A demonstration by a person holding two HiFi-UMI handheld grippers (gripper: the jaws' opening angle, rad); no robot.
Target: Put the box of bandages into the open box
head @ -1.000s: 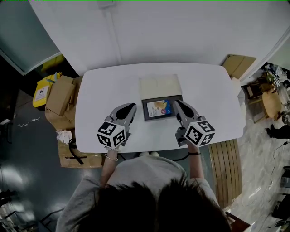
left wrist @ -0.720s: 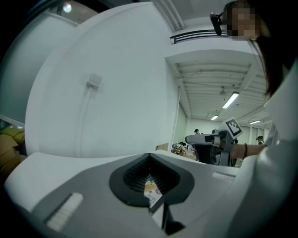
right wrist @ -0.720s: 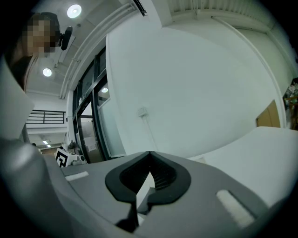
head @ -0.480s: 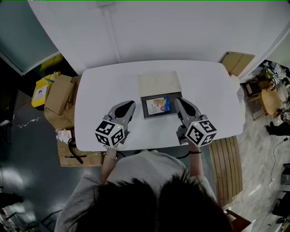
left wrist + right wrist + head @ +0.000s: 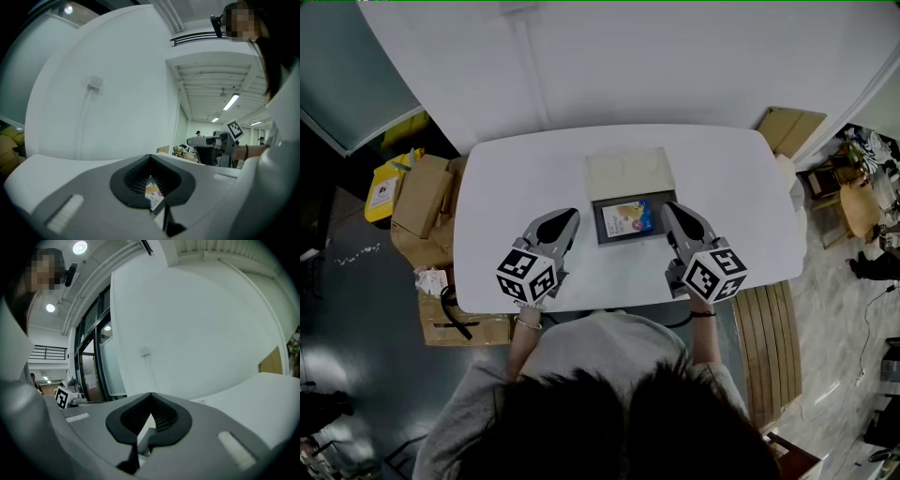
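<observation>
The open box (image 5: 602, 231) is a dark tray with its cream lid (image 5: 628, 174) folded back, at the middle of the white table (image 5: 516, 169). The box of bandages (image 5: 630, 219), printed blue and orange, lies inside it; a corner of the bandage box (image 5: 153, 193) shows through the gap in the left gripper view. My left gripper (image 5: 571, 218) rests left of the open box, jaws shut and empty, tips pointing toward it. My right gripper (image 5: 667, 209) sits at the box's right side, also shut with nothing held. Each gripper view shows the other gripper (image 5: 206, 143) (image 5: 70, 397) across the table.
Cardboard boxes (image 5: 422, 202) and a yellow package (image 5: 389, 187) stand on the floor left of the table. A slatted wooden bench (image 5: 769, 347) is at the right, and flat cardboard (image 5: 792, 134) leans behind the table's far right corner. A white wall backs the table.
</observation>
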